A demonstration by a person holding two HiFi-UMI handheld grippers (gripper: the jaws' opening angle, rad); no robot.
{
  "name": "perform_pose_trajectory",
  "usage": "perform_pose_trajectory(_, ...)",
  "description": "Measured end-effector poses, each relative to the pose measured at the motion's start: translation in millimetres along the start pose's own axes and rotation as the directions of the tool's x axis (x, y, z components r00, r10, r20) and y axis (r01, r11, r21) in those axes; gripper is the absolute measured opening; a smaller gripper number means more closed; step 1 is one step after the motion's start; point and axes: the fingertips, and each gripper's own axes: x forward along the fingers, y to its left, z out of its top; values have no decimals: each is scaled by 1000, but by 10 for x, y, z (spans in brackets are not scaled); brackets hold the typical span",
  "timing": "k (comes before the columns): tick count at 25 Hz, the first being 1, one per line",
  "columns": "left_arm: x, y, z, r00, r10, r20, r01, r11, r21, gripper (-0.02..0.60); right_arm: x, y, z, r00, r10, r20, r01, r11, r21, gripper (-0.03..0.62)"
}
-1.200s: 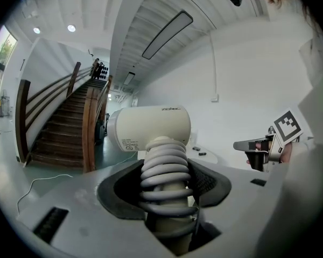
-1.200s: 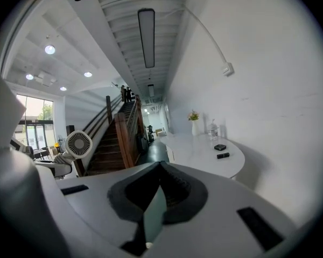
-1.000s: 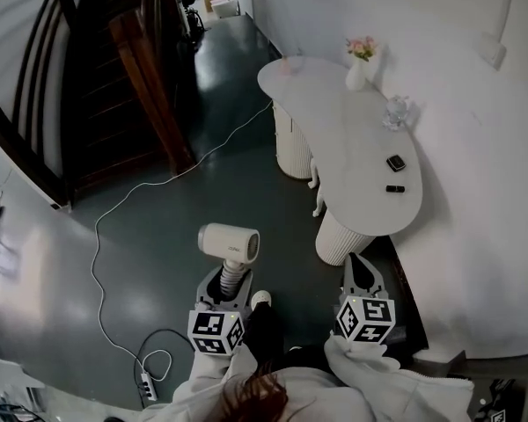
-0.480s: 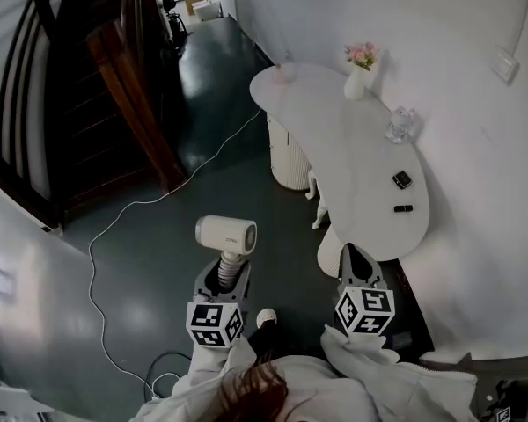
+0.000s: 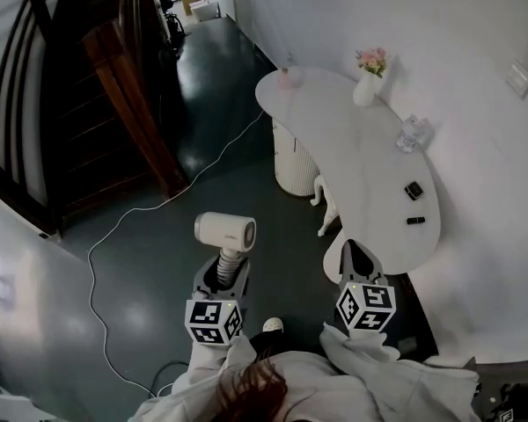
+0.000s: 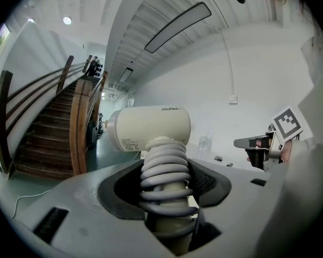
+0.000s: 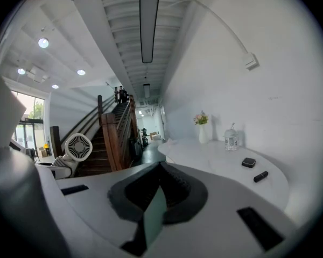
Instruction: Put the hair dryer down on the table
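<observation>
Person's wearing a pale off-white long-sleeved top (image 5: 352,385). Reddish-brown hair (image 5: 257,392) is showing at btm of head view, plus a light shoe (image 5: 271,325). Smooth grey plastic left gripper (image 5: 222,272) & matching right gripper (image 5: 352,251) are each carrying a white marker cube w/ black square patterns: left cube (image 5: 214,321), right cube (image 5: 365,307). Black textured pads (image 7: 180,191) are lining the jaw insides, and dark rectangular slots (image 7: 257,227) are sitting in the grey shells.

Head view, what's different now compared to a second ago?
The person has stepped forward, carrying both claws along: the power strip has left the picture, and the near end of the table now lies beside the right claw. Nothing taken or let go. The left claw still grips the dryer by its handle above the floor; the right claw stays shut, empty.
</observation>
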Motion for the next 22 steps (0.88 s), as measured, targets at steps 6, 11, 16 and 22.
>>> perform_pose_trajectory(6, 28, 280, -19, 1000, 11, -6, -11, 1000, -2, 229, 229, 214, -68, 1000, 14, -10, -14, 1000, 2, 49)
perform_pose_trajectory(11, -26, 450, -74, 999, 39, -20, -40, 999, -24, 229, 324, 318, -130, 999, 27, -44, -28, 1000, -3, 49)
perform_pose_trajectory(16, -66, 594, -145, 997, 72, -38, -74, 996, -44, 229, 420, 361, -211, 997, 34, -70, -34, 999, 7, 49)
perform_pose_trajectory(22, 24, 750, -149, 994, 97, -54, -100, 994, -41, 229, 685, 391, -238, 995, 52, -85, -50, 998, 24, 49)
